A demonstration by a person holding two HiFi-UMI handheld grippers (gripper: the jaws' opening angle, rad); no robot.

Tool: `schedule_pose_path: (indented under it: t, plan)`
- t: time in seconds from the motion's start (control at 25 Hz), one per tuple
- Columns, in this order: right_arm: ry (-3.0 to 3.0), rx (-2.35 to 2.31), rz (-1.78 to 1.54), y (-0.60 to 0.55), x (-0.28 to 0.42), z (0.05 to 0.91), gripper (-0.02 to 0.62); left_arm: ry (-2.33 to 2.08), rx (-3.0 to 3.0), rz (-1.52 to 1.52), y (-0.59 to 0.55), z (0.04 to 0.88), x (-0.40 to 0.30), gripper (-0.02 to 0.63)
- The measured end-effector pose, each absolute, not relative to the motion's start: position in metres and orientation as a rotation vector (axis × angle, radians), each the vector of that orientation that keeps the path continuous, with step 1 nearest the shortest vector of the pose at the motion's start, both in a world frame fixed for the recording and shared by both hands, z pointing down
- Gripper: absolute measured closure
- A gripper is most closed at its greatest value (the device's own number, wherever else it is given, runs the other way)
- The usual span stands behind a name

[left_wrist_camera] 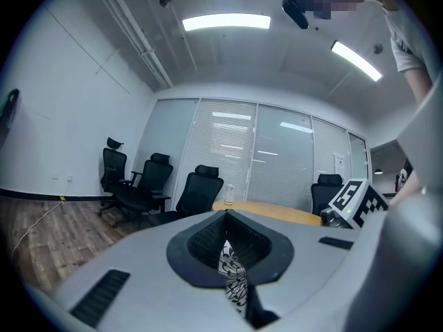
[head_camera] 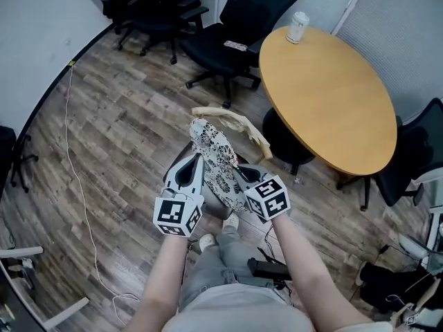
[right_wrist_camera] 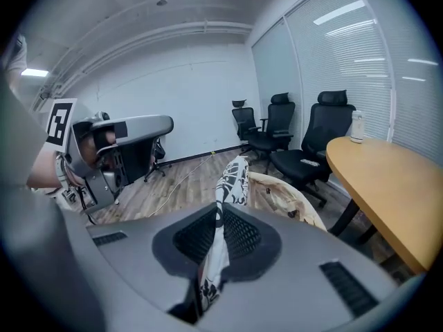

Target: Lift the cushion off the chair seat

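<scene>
The cushion (head_camera: 216,159) is black-and-white patterned fabric, held up in the air between both grippers over the person's knees. My left gripper (head_camera: 196,166) is shut on its left edge, and the fabric (left_wrist_camera: 235,282) shows pinched between the jaws. My right gripper (head_camera: 240,176) is shut on the right edge. In the right gripper view the cushion (right_wrist_camera: 234,180) rises out of the closed jaws (right_wrist_camera: 214,244). A beige, stained part (head_camera: 235,124) folds out behind it, also seen from the right gripper (right_wrist_camera: 294,198). The chair seat is mostly hidden below the grippers.
A round wooden table (head_camera: 332,95) stands to the right with a white can (head_camera: 297,28) on its far edge. Black office chairs (head_camera: 232,30) (head_camera: 149,9) line the far wall; another chair (head_camera: 410,159) sits at the right. A thin cable (head_camera: 75,178) runs over the wood floor.
</scene>
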State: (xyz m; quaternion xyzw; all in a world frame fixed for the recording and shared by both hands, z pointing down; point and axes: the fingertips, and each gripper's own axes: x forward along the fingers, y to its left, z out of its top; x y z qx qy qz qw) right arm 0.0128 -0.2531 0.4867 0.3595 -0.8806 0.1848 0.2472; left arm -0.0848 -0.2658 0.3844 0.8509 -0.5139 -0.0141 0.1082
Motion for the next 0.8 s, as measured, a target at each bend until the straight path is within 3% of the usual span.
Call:
schedule_pose_path:
  t: [0.8]
  plan:
    - [-2.553, 1.237, 0.348, -0.239, 0.032, 0.360, 0.560, -1.517, 2.629, -0.173, -0.254, 0.299, -0.079, 0.604]
